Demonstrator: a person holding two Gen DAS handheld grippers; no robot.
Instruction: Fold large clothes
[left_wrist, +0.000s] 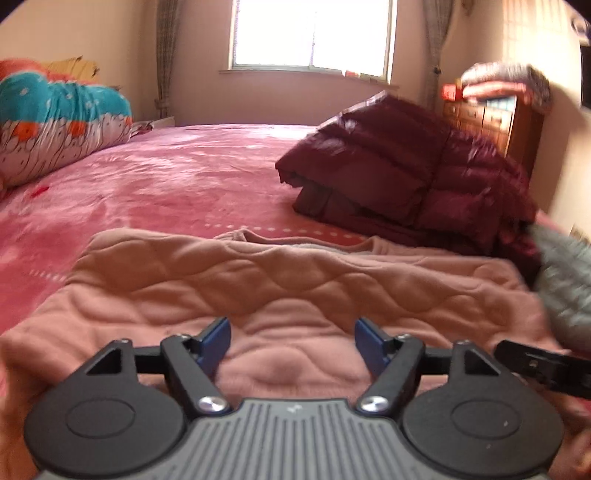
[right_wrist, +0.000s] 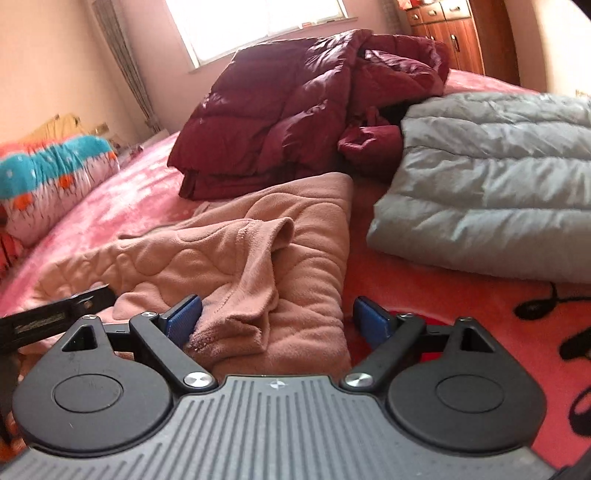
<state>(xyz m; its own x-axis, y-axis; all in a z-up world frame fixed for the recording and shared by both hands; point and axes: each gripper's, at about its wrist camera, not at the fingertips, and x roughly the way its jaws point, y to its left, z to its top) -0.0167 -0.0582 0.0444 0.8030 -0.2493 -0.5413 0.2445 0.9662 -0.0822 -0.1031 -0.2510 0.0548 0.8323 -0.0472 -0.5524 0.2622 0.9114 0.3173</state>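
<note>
A pink quilted fleece garment (left_wrist: 280, 280) lay spread on a bed with a pink cover (left_wrist: 166, 184), at the bed's near edge. The left gripper (left_wrist: 292, 341) hovered just above the garment's near part, its blue pads apart with nothing clamped between them. The right gripper (right_wrist: 275, 319) was also spread apart over the garment's folded sleeve (right_wrist: 240, 280); its left pad touched the fleece, while the right pad stood clear over the bare cover. Beyond the garment lay a dark red puffer jacket (right_wrist: 288, 110), and beside it, toward the bed's right edge, a folded grey puffer jacket (right_wrist: 487, 184). A rolled patterned quilt (left_wrist: 55, 122) lay along the far left edge.
</note>
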